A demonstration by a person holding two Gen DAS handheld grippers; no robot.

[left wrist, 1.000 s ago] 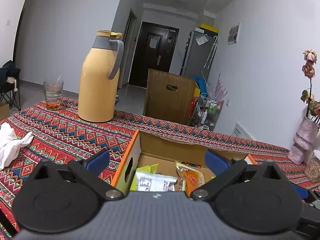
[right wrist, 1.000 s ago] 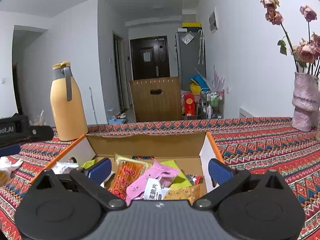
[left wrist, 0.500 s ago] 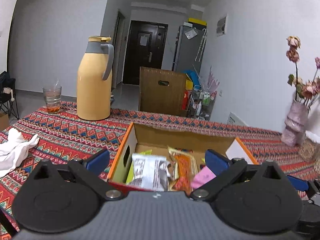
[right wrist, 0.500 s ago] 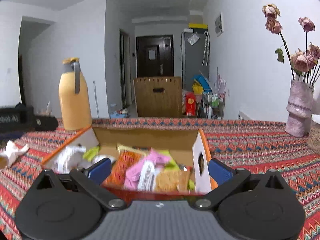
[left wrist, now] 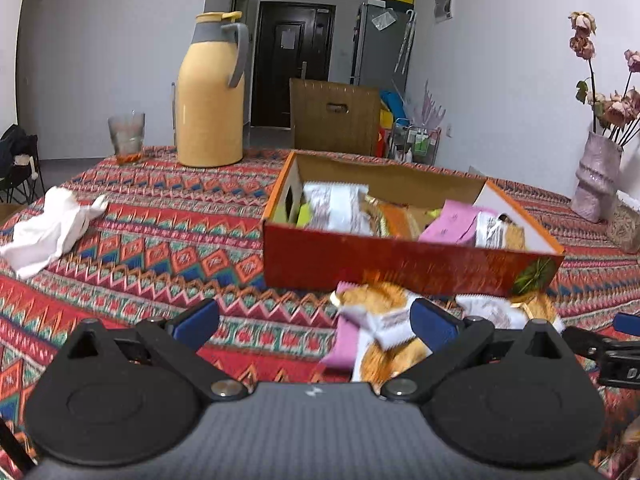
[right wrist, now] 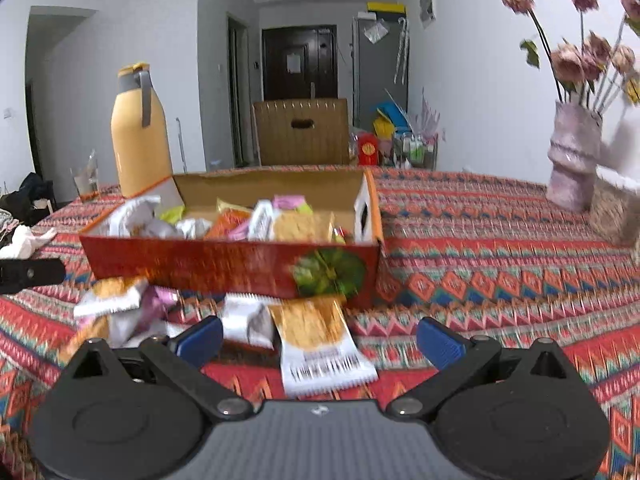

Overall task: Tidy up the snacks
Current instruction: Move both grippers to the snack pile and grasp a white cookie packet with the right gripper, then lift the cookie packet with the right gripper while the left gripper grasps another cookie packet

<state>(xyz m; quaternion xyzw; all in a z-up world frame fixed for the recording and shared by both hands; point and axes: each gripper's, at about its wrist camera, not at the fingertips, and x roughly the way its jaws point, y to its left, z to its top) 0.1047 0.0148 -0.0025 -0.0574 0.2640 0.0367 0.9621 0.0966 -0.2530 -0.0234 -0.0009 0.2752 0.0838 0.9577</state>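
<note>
On the patterned surface [left wrist: 168, 216], an open box [right wrist: 224, 262] is sitting packed with snack packets [right wrist: 260, 220], and more loose packets [right wrist: 316, 340] are lying scattered just in front of its near wall. Both claws are hovering low at the near edge: the left claw [left wrist: 314, 320] is gaping wide with nothing between its tips, and the right claw [right wrist: 320, 338] is spread just as wide, empty too. Far left, a yellow jug [left wrist: 211, 92] is standing upright beside a glass [left wrist: 126, 136].
</note>
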